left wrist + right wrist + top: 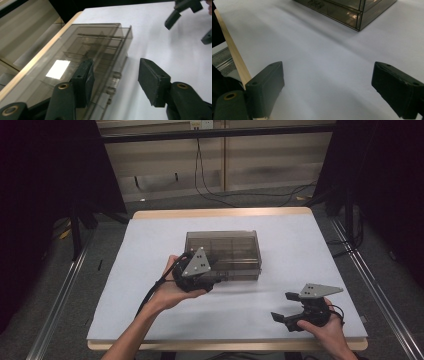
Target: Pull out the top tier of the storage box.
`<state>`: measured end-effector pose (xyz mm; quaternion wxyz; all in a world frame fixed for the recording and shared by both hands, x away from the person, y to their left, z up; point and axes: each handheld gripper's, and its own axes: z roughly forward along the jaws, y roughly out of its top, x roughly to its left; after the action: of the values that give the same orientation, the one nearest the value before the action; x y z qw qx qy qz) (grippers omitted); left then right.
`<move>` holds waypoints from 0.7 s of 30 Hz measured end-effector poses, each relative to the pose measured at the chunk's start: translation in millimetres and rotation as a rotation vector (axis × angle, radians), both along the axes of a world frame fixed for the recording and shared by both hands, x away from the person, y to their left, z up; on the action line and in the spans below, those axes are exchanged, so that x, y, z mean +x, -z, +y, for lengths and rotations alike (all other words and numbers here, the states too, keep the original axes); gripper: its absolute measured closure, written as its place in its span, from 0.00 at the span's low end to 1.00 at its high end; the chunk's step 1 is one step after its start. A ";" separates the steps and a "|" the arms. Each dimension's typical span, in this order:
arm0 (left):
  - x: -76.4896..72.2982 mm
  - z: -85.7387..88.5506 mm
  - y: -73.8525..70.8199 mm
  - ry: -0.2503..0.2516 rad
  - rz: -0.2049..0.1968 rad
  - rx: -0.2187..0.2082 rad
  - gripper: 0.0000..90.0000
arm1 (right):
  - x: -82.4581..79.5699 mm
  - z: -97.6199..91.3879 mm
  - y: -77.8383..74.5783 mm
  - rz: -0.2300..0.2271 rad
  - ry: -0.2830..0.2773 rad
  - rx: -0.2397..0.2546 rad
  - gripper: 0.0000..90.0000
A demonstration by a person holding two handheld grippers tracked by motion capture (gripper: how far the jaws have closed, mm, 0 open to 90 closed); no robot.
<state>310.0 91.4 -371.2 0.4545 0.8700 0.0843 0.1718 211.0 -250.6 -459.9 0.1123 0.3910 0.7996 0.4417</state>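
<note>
A smoky clear box with inner dividers sits near the middle of the white table, its lid down and its long side facing the person. In the left gripper view the box runs away from the camera, with compartments visible through the tinted top and a bright reflection on the lid.

The left hand-held gripper is at the box's near left corner, held by the left hand, with its grey plate tilted up. In its own view the left hand-held gripper is released: the jaws stand apart, one over the box's front edge by the latch area and the other over bare table beside the box. I cannot tell whether the nearer jaw touches the box.

The right hand-held gripper is near the table's front right corner, well apart from the box, held by the right hand. Its grey plate lies roughly level. In its own view the right hand-held gripper is also released, jaws wide apart above the white surface, with nothing between them. The box's corner shows at the top of that view, and the table's wooden edge runs along the left.

A cable hangs down the wall beyond the table.
</note>
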 end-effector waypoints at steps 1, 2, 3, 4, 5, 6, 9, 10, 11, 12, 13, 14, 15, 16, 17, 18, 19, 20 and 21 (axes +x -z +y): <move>3.3 0.0 -1.8 0.004 0.017 0.001 0.52 | 0.1 0.0 0.0 0.000 -0.001 0.000 0.12; 5.9 -0.9 -2.8 -0.001 0.031 0.008 0.52 | 0.2 0.2 0.1 0.000 -0.001 0.001 0.12; 8.7 -2.2 -4.0 -0.010 0.019 0.022 0.51 | 0.2 0.2 0.2 0.000 -0.001 0.000 0.12; 11.3 -3.1 -5.0 -0.029 0.028 0.019 0.51 | 0.1 0.3 0.1 0.002 -0.002 0.000 0.12; 15.0 -3.8 -5.8 -0.030 0.046 0.012 0.50 | 0.1 0.4 0.1 0.001 -0.003 0.000 0.12; 17.7 -5.1 -6.0 -0.043 0.042 0.013 0.50 | 0.0 0.3 0.0 0.001 -0.002 0.001 0.12; 24.6 -8.5 -7.0 -0.056 0.074 0.017 0.48 | -0.3 0.2 -0.1 0.000 -0.002 0.000 0.12; 26.0 -9.5 -7.6 -0.073 0.072 0.024 0.48 | -0.3 0.3 -0.1 0.000 -0.002 0.001 0.12; 26.9 -10.7 -7.6 -0.090 0.078 0.022 0.48 | -0.4 0.3 0.0 -0.001 -0.001 0.000 0.12; 28.4 -11.2 -7.8 -0.085 0.092 0.019 0.49 | -0.3 0.3 0.0 -0.002 -0.002 -0.001 0.12; 29.1 -11.7 -8.0 -0.089 0.101 0.015 0.49 | -0.3 0.2 0.0 0.000 -0.003 -0.001 0.12; 29.4 -11.7 -8.1 -0.092 0.102 0.016 0.49 | -0.3 0.2 0.0 0.000 -0.003 -0.001 0.12; 29.7 -12.0 -7.6 -0.093 0.115 0.007 0.51 | -0.3 0.3 0.0 0.000 -0.003 0.000 0.12; 30.3 -13.4 -5.7 -0.085 0.108 0.020 0.53 | -0.6 0.3 -0.1 -0.003 -0.005 -0.002 0.12; 30.3 -13.4 -5.7 -0.085 0.108 0.020 0.54 | -0.5 0.3 -0.1 -0.005 -0.008 -0.001 0.12; 31.0 -14.3 -2.2 -0.057 0.123 0.032 0.55 | -1.1 0.4 -0.3 0.000 -0.005 0.000 0.12; 31.0 -14.3 -2.2 -0.057 0.123 0.032 0.57 | -1.1 0.4 -0.3 0.000 -0.005 0.000 0.12; 31.6 -14.9 -0.4 -0.037 0.126 0.051 0.57 | -1.3 0.5 -0.3 -0.002 -0.006 0.000 0.12; 31.4 -16.3 2.5 -0.031 0.126 0.062 0.59 | -1.6 0.3 -0.5 -0.002 -0.009 0.001 0.12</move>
<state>341.4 75.1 -373.8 0.4183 0.8914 0.1206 0.1263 209.4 -250.3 -459.4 0.1110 0.3872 0.8010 0.4428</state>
